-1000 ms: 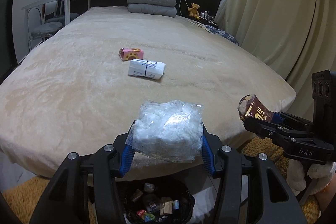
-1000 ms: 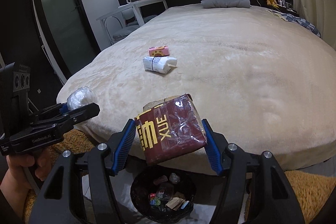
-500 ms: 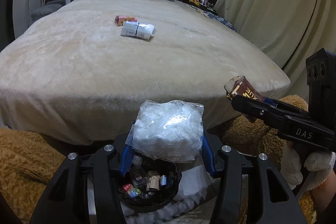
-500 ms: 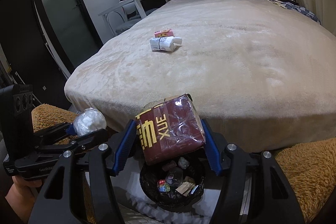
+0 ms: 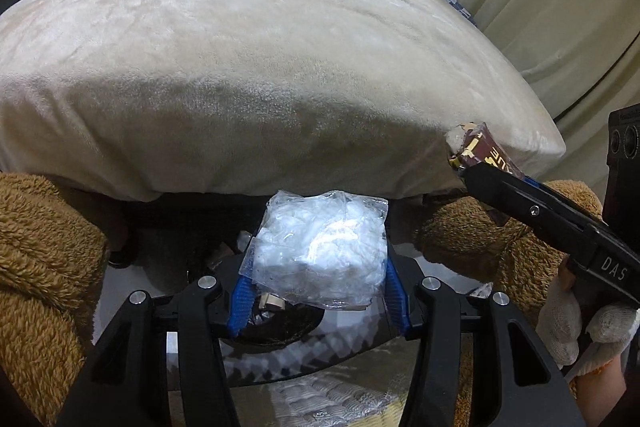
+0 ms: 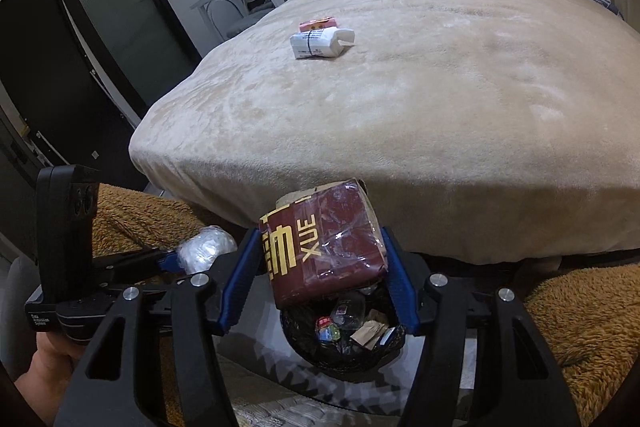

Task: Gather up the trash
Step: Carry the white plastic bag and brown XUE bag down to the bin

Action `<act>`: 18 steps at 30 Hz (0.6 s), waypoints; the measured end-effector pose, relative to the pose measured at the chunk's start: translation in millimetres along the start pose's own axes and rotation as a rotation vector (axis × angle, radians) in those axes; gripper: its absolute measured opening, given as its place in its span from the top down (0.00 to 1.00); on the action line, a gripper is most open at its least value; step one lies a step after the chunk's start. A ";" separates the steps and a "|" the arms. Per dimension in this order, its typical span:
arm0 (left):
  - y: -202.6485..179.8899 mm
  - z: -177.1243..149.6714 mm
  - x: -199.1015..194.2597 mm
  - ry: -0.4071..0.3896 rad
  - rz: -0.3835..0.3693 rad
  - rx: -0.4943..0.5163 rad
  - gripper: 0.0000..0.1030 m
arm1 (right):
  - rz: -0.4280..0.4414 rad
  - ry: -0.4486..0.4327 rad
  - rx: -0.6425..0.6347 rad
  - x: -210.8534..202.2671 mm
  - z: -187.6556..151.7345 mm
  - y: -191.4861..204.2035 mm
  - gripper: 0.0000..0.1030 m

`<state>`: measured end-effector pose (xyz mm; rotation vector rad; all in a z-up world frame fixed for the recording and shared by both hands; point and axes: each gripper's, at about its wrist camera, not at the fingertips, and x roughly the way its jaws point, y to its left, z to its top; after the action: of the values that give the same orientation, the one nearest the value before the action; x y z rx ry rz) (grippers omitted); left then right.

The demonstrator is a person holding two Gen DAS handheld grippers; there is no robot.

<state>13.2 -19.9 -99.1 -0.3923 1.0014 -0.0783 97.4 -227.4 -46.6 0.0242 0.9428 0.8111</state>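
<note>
The left gripper (image 5: 318,301) is clamped on a clear bag (image 5: 320,251) of white crumpled stuff, its blue pads pressed to both sides of the bag. The right gripper (image 6: 320,281) is clamped the same way on a maroon pack (image 6: 326,253) with gold print, tilted between the pads.

Both loads hang above the bin (image 6: 344,341), a black-lined basket on the floor that already holds small wrappers and scraps. The maroon pack sits right over the bin's near rim; in the left wrist view the bin (image 5: 280,327) shows only partly under the clear bag.

Beyond the bin rises the foot of the bed (image 6: 400,87), covered in a beige plush blanket. Well up the bed from the bin lie a white pack (image 6: 320,43) and, touching it on the far side, a pink box (image 6: 316,24). Brown shaggy rugs (image 6: 580,319) flank the bin on both sides.
</note>
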 end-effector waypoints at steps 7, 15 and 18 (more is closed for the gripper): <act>14.8 3.8 13.6 0.068 -0.028 -0.101 0.50 | 0.088 0.074 0.038 18.4 4.2 -2.0 0.43; 21.8 1.0 39.7 0.179 0.008 -0.125 0.50 | 0.108 0.223 0.112 59.9 6.9 -9.8 0.43; 31.6 -0.5 46.6 0.213 0.009 -0.146 0.50 | 0.108 0.294 0.161 74.2 2.6 -17.7 0.43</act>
<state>34.4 -2.1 -148.1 -0.5209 1.2235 -0.0388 133.8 -192.5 -103.9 0.0981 1.2927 0.8502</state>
